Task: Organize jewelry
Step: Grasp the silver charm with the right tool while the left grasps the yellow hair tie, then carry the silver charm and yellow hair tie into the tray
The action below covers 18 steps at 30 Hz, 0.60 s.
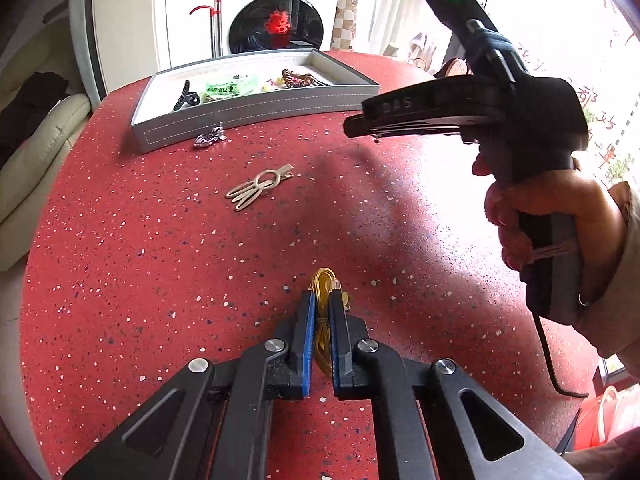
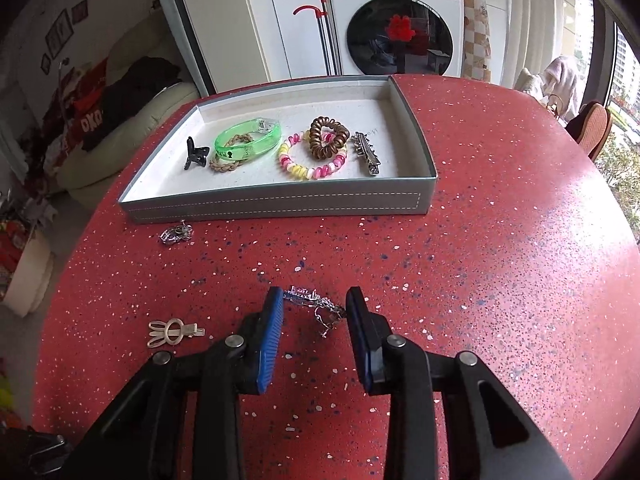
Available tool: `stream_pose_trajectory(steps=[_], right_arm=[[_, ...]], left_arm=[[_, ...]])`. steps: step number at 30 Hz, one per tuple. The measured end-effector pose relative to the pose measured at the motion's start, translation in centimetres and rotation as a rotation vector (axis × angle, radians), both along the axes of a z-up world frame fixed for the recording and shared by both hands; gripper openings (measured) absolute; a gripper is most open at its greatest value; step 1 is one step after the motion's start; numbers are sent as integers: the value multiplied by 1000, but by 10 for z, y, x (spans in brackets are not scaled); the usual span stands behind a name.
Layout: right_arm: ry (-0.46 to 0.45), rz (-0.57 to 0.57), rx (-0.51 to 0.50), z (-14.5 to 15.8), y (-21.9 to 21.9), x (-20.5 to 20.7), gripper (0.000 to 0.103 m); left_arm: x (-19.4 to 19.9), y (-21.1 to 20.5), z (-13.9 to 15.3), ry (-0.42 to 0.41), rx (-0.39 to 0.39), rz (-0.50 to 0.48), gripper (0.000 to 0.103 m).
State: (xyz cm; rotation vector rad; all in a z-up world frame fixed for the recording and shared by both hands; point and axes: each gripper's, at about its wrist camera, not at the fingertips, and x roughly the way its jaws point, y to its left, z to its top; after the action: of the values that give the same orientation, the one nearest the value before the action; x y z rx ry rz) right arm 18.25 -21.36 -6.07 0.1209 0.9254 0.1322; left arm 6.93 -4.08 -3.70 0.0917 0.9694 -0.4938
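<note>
Left claw (image 1: 320,300) is pressed together on a yellow coiled hair tie (image 1: 323,280) just above the red speckled surface (image 1: 160,280); ahead and to its left lie a beige hairpin (image 1: 258,186) and, farther on, a silver clip (image 1: 210,137) against the grey tray (image 1: 256,110). Right claw (image 2: 314,300) stands spread, its blue pads (image 2: 271,336) flanking a silver rhinestone hair clip (image 2: 314,302) lying on the surface. Ahead of it, the tray holds a black claw clip (image 2: 196,153), green bangle (image 2: 248,138), pink-yellow coil tie (image 2: 312,160), brown coil tie (image 2: 329,136) and silver barrette (image 2: 366,153).
</note>
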Motion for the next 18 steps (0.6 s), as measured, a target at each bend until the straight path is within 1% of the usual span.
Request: stream_pose_trajectory(steps=[4, 9, 18], right_arm=[[6, -16, 44, 1, -6, -7, 35], [12, -34, 97, 4, -11, -16, 35], [6, -22, 127, 9, -10, -32, 35]], left_arm=[[6, 10, 1, 18, -23, 27, 25], [11, 15, 7, 2, -29, 41, 25], [28, 27, 19, -29, -40, 74, 25]])
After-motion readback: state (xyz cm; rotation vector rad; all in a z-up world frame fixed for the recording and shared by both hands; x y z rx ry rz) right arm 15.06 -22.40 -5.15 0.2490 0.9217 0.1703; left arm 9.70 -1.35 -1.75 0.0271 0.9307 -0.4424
